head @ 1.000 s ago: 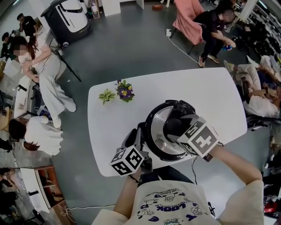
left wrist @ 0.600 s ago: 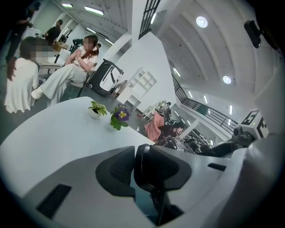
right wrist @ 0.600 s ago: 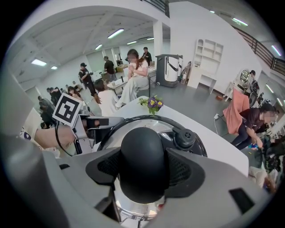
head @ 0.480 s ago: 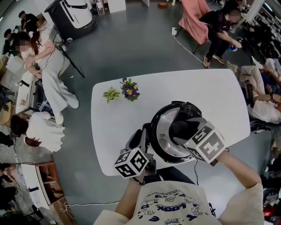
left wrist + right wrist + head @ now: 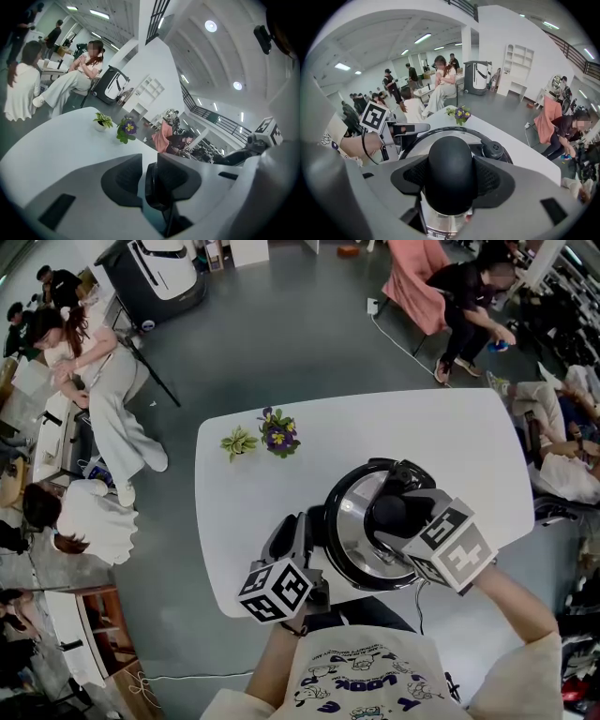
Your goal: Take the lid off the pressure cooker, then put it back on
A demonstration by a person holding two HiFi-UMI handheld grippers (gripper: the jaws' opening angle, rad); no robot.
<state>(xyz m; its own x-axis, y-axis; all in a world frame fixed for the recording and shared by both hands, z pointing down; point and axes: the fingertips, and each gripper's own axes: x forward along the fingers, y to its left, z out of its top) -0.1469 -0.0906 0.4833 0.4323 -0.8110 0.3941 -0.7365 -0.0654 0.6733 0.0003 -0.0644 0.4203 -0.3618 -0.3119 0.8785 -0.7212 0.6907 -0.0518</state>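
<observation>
**Bright, even hall light; bent, dark-cornered edges**

Ceiling strip lights [image 5: 423,38] and round lamps [image 5: 210,26] give bright, cool, even light. The white table [image 5: 450,442] reads bright without washing out, and the shadows on it are soft and short. The steel lid [image 5: 354,519] carries a pale sheen in the head view. Both gripper views bend hard towards the edges and fall to black corners. Close to the lens, the black knob [image 5: 449,173] looks soft, while the far room is sharper.

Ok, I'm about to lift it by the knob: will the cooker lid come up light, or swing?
The lid is wide polished steel, so probably heavy and rigid. The smooth domed knob in the right claw may slip. Held near its centre, it should hang fairly level.
</observation>
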